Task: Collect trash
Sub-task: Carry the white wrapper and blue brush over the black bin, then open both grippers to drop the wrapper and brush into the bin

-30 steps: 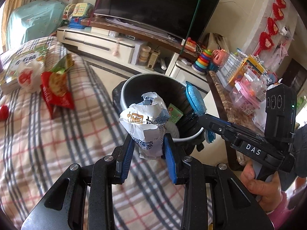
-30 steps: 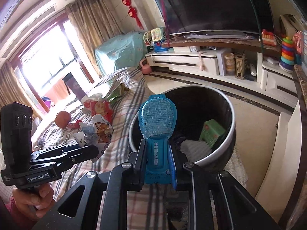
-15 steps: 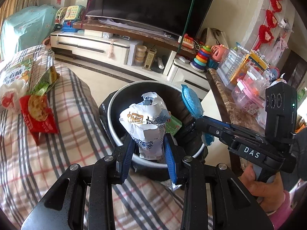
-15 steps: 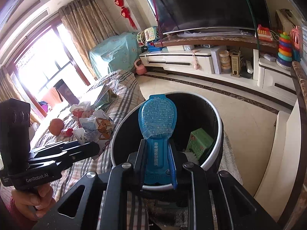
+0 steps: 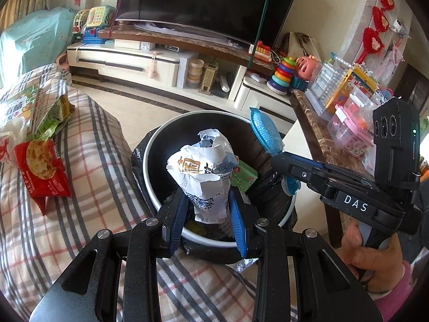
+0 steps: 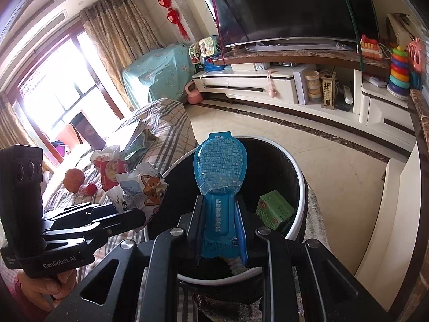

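Landmark: the trash bin (image 5: pixel 150 161), round, white rim, black liner, sitting on the floor. Everything below is placed off that.

TV: big dark screen (image 5: pixel 203 0) way behind the bin, on a long white and brown stand (image 5: pixel 128 59) loaded with toys and boxes.

Plaid bed: checked cover (image 5: pixel 88 187) pushed right up against the bin's left side, running off toward the window in the right wrist view.

Side counter: brown marble-look top (image 5: pixel 316 134) to the right of the bin, stacked with plastic boxes and toys.

Left tool (image 5: pixel 206 209): right over the near rim of the bin, blue pads pinching the bottom of a crumpled white paper bag (image 5: pixel 203 169) with blue print. The bag stands upright over the bin's opening, not inside it yet.

Right tool (image 6: pixel 219 222): also at the bin's near rim, clamped on the stem of a flat blue plastic package (image 6: pixel 219 166). Its rounded end sticks up over the opening.

Already in the bin: a green carton (image 6: pixel 274 210) lying near the right wall, plus something white lower down that I can't make out.

Still on the bed, left of the bin: a red snack bag (image 5: pixel 43 169), a green wrapper (image 5: pixel 53 115) beyond it, more packets further back, and an orange round thing (image 6: pixel 73 179).
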`<state>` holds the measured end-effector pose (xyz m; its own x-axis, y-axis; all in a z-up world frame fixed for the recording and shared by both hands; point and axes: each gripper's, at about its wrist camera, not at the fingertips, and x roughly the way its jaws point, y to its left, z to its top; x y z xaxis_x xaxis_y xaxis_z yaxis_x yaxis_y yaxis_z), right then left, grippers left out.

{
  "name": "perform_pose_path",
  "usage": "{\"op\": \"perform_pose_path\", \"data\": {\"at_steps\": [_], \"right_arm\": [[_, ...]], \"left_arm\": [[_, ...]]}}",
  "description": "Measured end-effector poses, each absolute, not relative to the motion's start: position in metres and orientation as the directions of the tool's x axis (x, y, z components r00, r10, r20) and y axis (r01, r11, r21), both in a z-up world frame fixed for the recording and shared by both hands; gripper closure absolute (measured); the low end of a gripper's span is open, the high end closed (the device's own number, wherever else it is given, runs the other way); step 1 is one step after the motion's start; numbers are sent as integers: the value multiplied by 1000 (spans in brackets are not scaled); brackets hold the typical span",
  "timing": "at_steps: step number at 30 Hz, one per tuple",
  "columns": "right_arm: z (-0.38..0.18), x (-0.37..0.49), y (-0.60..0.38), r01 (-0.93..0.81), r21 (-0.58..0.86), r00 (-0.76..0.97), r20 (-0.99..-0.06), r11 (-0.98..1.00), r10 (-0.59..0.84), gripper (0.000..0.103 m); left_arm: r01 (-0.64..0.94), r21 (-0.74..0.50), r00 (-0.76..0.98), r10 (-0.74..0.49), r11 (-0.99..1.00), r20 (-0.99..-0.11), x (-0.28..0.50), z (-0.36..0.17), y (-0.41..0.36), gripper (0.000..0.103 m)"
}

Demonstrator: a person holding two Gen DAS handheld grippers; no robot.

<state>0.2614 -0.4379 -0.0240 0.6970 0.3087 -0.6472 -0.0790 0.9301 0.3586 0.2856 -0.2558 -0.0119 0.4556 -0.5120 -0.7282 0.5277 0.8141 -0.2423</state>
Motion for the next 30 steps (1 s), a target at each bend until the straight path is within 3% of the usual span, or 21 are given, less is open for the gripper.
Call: {"op": "perform_pose_path", "data": {"at_steps": [20,23,25,28,30], "right_arm": [[-33,275,-440,-70,338,668,-683,939,296,83],[-35,277,-444,-59,355,662,-686,933,302,78],[-35,278,-447,-50,372,658,-686,927,311,68],[-32,274,-449,-47,372,671,-675,927,305,55],[-29,272,-449,-48,376,677,-669,925,307,54]], "left_arm": [[513,-250,442,-502,821,-743,303,-26,-260,72],[501,-237,450,-484,833,-750,303,-27,-262,58],[493,-244,449,-484,835,-751,304,-28,-260,46],[479,-259,454,-489,839,-745,301,-27,-254,39],[475,-262,461,-491,840,-739,298,-25,-249,39]]}}
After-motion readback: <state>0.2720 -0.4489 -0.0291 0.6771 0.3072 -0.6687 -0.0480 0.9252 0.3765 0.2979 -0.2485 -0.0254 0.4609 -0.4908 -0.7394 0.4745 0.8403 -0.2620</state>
